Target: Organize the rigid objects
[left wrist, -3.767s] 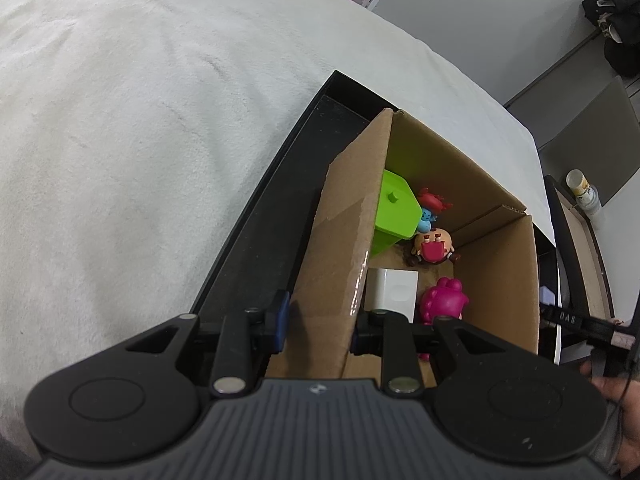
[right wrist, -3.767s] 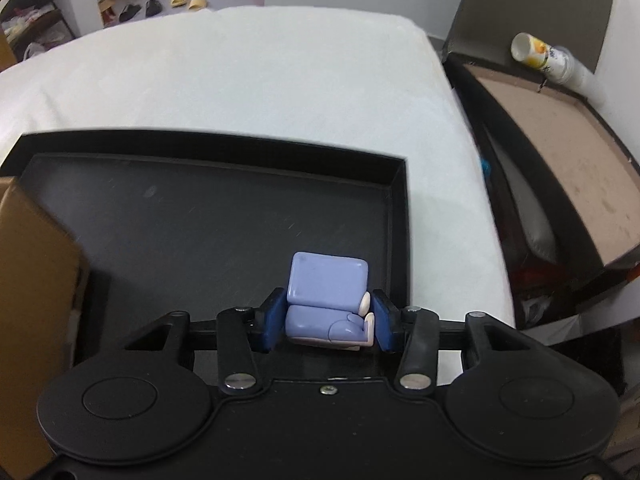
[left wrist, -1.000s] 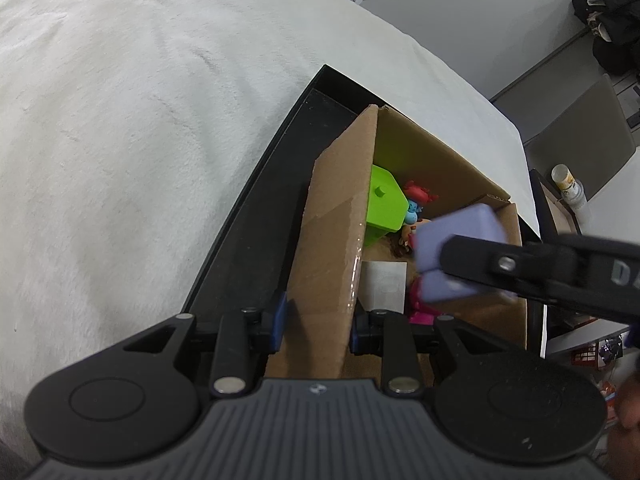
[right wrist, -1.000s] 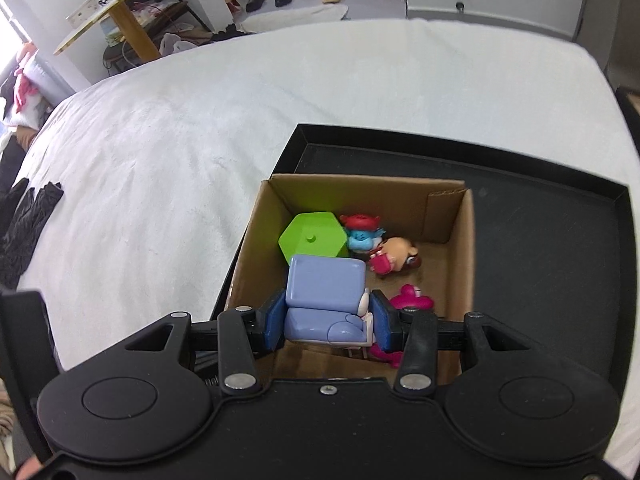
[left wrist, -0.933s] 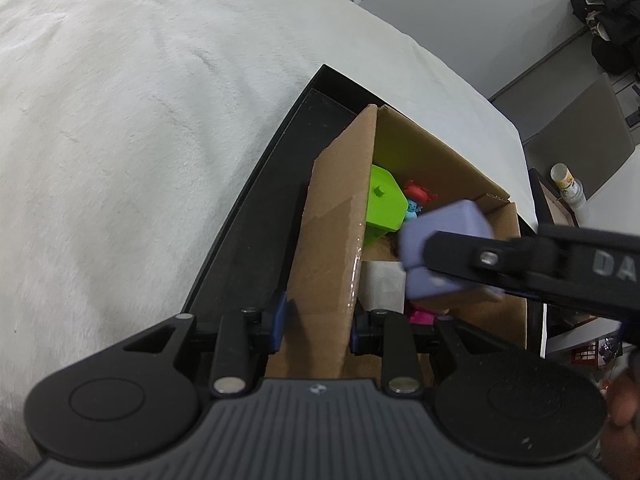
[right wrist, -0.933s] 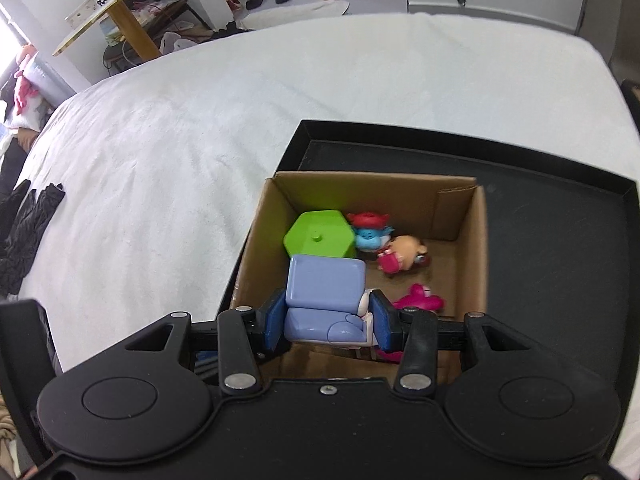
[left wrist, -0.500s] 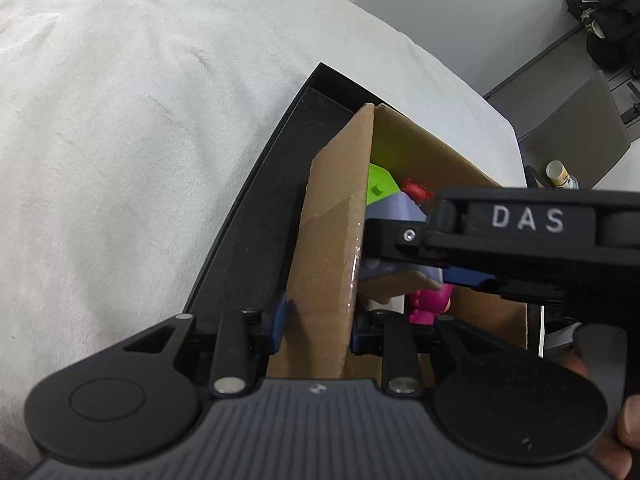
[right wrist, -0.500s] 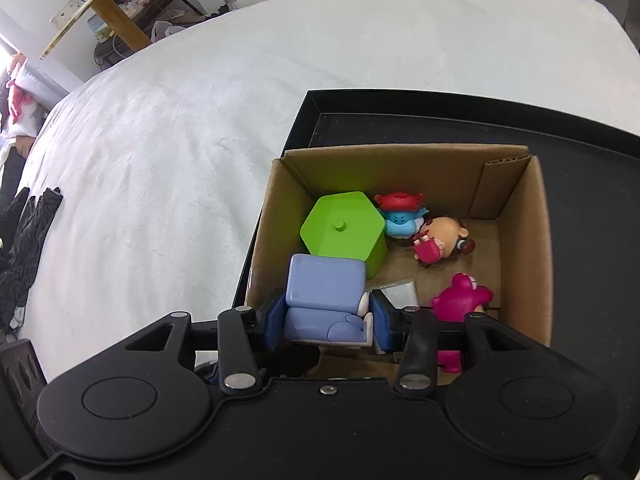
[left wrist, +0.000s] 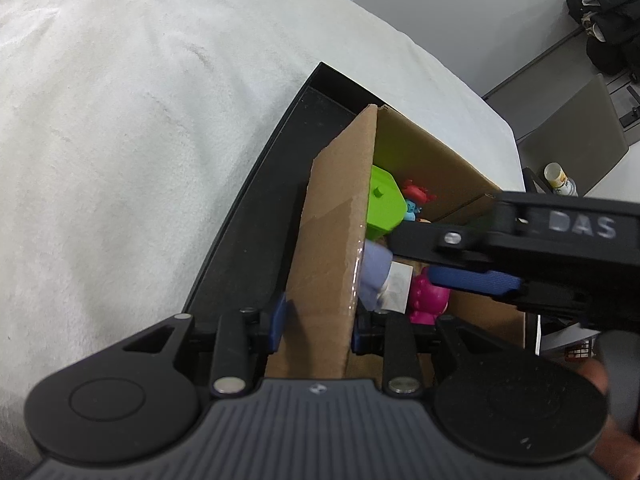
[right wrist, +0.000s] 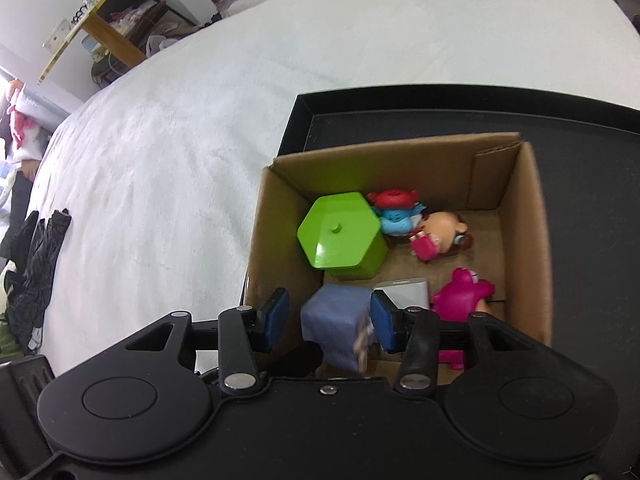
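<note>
A brown cardboard box [right wrist: 532,216] stands in a black tray [right wrist: 592,168]. My left gripper [left wrist: 318,320] is shut on the box's near side wall [left wrist: 336,248]. My right gripper [right wrist: 328,320] hangs over the box's near left corner with its jaws open. The lavender block toy [right wrist: 338,326] is loose between them, blurred and tilted, dropping into the box; it also shows in the left wrist view [left wrist: 374,272]. In the box lie a green hexagonal box [right wrist: 340,236], a blue red-haired troll [right wrist: 396,210], a small doll [right wrist: 438,236], a pink bear [right wrist: 462,298] and a white cube [right wrist: 404,290].
The tray lies on a white fluffy cover [right wrist: 180,140]. Black gloves [right wrist: 36,248] lie at its far left edge. A wooden table [right wrist: 92,12] and slippers are on the floor beyond. A white bottle [left wrist: 558,178] lies in another box to the right.
My right gripper came over the box, lowered to its near left corner and opened. The lavender block has left the pads and is tipping down into the box. My left gripper keeps hold of the wall.
</note>
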Motion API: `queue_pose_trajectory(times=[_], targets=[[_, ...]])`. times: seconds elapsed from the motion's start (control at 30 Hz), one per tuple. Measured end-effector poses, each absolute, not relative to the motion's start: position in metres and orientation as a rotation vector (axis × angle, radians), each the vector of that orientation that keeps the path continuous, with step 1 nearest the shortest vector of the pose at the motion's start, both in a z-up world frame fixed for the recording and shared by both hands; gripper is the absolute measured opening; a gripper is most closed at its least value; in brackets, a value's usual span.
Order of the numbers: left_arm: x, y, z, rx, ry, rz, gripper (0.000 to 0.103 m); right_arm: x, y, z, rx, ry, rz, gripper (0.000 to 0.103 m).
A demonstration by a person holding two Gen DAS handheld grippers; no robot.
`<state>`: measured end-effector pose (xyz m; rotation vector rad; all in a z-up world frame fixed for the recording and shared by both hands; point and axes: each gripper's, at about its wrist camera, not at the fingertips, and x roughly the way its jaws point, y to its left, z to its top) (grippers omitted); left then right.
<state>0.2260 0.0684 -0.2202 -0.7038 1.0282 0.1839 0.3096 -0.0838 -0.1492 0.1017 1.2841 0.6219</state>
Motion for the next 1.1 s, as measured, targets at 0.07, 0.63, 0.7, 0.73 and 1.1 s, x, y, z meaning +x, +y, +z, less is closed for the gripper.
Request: queue_pose_trajectory(times=[0.07, 0.63, 0.7, 0.73, 1.1], targets=[[0.226, 0.069, -0.219, -0.701, 1.029, 0.184, 0.029, 0.308, -0.090, -0.144, 0.107, 1.276, 0.620, 0.046], [0.204, 0.072, -0.170, -0.648, 0.981, 0.181, 0.029, 0.274, -0.156, -0.103, 0.164, 1.175, 0.579, 0.049], [0.201, 0.067, -0.159, -0.611, 0.975, 0.184, 0.029, 0.268, -0.164, -0.098, 0.170, 1.154, 0.574, 0.053], [0.199, 0.065, -0.155, -0.600, 0.974, 0.181, 0.031, 0.265, -0.168, -0.096, 0.176, 1.147, 0.572, 0.053], [0.181, 0.042, -0.110, -0.550, 0.979, 0.132, 0.049, 0.237, -0.204, -0.075, 0.235, 1.070, 0.574, 0.068]])
